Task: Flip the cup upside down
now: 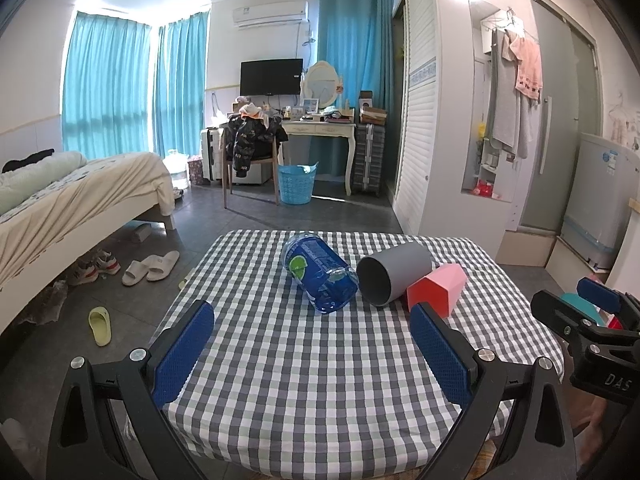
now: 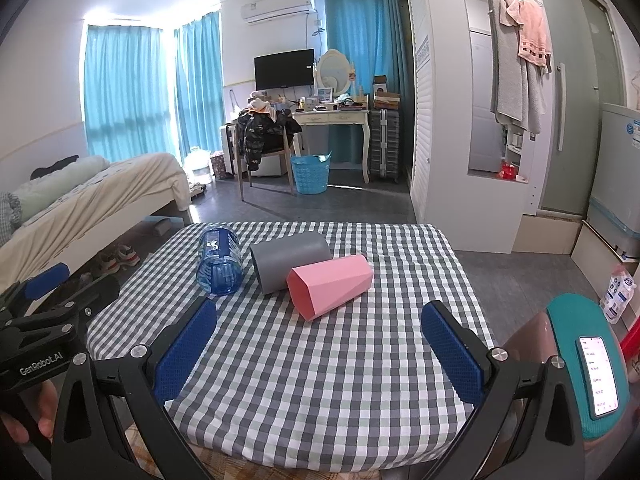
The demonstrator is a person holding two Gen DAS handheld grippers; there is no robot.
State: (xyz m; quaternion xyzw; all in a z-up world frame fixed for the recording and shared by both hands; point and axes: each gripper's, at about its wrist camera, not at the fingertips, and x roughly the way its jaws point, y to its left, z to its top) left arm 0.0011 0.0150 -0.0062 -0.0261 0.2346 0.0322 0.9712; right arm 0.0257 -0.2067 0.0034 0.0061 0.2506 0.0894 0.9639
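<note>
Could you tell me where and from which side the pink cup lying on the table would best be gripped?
The pink cup lies on its side on the checked table, open mouth toward the camera, touching the grey cup behind it. I would probably bring the open right tongs down from above and close across the faceted body near mid-length, where the flat sides give the pads purchase.

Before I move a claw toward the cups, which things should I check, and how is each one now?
1. Left claw open: ok.
2. Right claw open: ok.
3. Both claws hold nothing: ok.
4. Pink cup, gray cup and blue cup upside down: not ok, all lie on their sides.
5. Room to grip the gray cup alone: not ok, the pink cup touches it.
6. Cups well inside the table edge: ok.
</note>
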